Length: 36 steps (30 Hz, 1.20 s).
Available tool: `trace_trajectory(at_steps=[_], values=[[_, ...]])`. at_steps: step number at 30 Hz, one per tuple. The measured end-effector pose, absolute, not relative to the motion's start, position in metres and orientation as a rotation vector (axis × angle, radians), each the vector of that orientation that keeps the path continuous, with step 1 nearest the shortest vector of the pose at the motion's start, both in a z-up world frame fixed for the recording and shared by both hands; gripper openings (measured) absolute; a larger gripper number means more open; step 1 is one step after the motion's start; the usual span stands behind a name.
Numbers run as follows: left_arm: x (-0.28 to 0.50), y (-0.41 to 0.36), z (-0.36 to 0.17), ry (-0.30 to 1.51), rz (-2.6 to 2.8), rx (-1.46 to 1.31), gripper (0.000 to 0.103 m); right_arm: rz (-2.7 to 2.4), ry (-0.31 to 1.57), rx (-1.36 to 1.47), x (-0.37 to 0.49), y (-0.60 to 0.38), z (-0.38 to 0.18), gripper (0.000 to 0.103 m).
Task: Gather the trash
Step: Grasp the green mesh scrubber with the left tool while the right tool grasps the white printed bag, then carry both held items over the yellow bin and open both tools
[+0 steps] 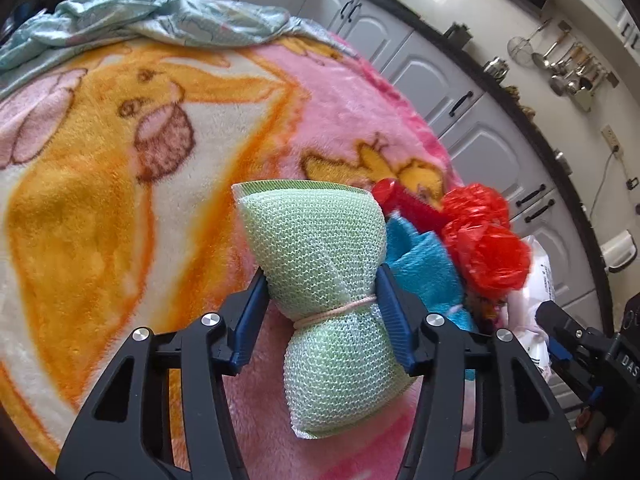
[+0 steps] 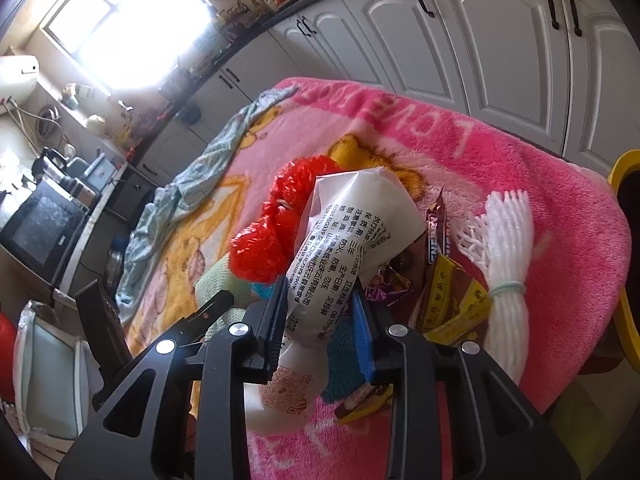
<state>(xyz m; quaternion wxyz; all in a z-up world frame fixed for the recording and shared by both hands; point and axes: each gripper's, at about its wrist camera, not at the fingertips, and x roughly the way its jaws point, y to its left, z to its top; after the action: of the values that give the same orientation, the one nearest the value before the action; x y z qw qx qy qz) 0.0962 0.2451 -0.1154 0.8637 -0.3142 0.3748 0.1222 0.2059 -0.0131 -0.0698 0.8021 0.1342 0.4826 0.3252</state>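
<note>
My left gripper (image 1: 322, 274) is shut on a green mesh sponge (image 1: 312, 232), its pads pressing at the waist tied with a rubber band. Just right of it lie a blue cloth (image 1: 424, 264) and a crumpled red plastic bag (image 1: 484, 236). My right gripper (image 2: 320, 292) is shut on a white printed plastic wrapper (image 2: 356, 220), which rises between the pads. The red plastic bag (image 2: 280, 216) sits behind that wrapper. Beside it are yellow-brown snack wrappers (image 2: 452, 304), a purple candy wrapper (image 2: 388, 284) and a white string bundle (image 2: 508, 248).
Everything lies on a pink and orange cartoon blanket (image 1: 120, 200). A light blue cloth (image 1: 160, 20) is bunched at its far edge. White cabinets (image 2: 500, 40) stand close behind the blanket. A yellow-rimmed object (image 2: 624, 168) shows at the right edge.
</note>
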Motion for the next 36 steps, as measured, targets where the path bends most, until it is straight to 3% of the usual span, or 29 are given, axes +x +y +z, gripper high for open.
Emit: trace_trajectory(at_steps=[15, 36], values=[[0.077, 0.196, -0.029, 0.582, 0.177, -0.497, 0.045, 0.706, 0.841, 0.256, 0.197, -0.071, -0.018, 0.029], [0.125, 0.072, 0.017, 0.546, -0.057, -0.341, 0.045, 0.567, 0.622, 0.190, 0.184, -0.182, 0.038, 0.029]])
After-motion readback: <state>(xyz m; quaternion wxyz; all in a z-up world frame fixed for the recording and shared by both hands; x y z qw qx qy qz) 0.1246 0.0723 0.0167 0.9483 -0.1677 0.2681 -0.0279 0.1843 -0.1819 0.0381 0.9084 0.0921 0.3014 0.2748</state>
